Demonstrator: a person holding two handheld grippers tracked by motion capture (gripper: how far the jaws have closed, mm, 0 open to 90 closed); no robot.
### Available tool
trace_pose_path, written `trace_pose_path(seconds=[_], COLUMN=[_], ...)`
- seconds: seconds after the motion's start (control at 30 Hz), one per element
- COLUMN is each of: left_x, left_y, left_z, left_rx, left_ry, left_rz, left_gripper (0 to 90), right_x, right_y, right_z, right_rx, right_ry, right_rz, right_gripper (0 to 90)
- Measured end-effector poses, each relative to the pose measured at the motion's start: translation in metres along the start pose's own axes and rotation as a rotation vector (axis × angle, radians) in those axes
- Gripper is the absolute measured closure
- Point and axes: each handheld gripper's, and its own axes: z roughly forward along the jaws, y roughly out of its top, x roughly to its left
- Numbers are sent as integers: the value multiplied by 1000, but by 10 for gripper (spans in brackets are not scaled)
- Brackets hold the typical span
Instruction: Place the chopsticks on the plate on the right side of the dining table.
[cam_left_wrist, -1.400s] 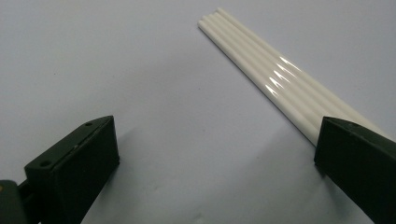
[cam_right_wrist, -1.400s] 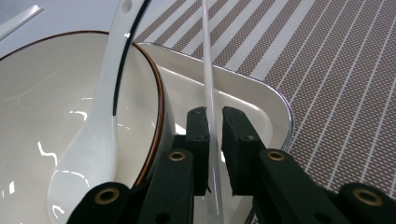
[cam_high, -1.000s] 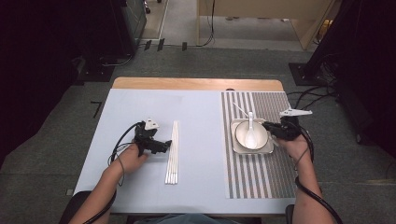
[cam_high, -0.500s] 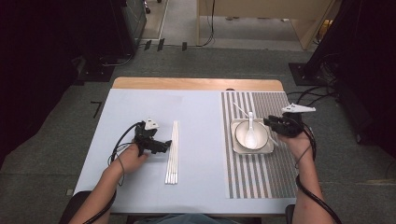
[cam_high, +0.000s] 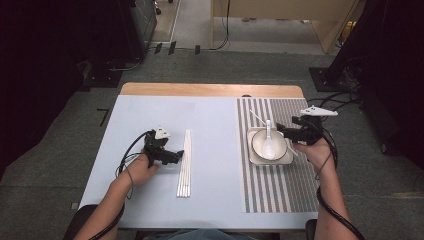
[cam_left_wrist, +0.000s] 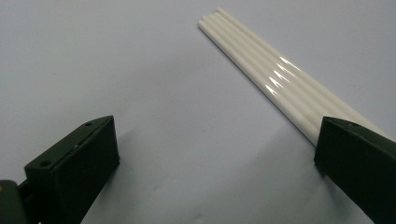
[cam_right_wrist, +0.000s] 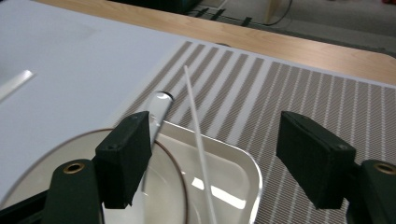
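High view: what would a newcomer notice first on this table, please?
Probably the white bowl with a white spoon in it, on a square plate on the striped mat, with the right gripper open beside it. Next, the bundle of white chopsticks on the blue cloth, near the left gripper.

The left gripper (cam_high: 176, 155) is a compact black block with a pale grey three-cornered plate on top at twelve o'clock and a black cable looping from its seven o'clock side along the forearm. In its own view its two jaws are matte black, blocky and bevelled, each with a small round screw hole near the top. The right gripper (cam_high: 281, 130) is black too, its grey plate at two o'clock, its cable trailing toward five o'clock. Brass-ringed holes sit in its black arms at seven and four o'clock. Both forearms are unsleeved.
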Motion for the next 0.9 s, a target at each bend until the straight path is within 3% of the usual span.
trace_pose_path(seconds=[0.23,0.3,0.47,0.6,0.67,0.73,0.9], left_x=[0,0,0,0,0,0,0], left_y=[0,0,0,0,0,0,0], left_z=[0,0,0,0,0,0,0], left_rx=[-1,0,-2,-3,-3,-3,-3], left_ry=[-1,0,0,0,0,0,0], left_rz=[-1,-1,-3,-4,-4,-3,-4], left_gripper=[0,0,0,0,0,0,0], right_x=[25,31,44,53,57,61,78], right_y=[10,12,14,16,20,21,19], right_z=[-3,-3,-1,1,2,5,15], right_rx=[-42,-30,-18,-32,18,26,48], right_ry=[34,43,49,86,89,95,104], right_rz=[-52,-57,-126,-83,-74,-54,-97], right_gripper=[303,341,341,344,351,341,323])
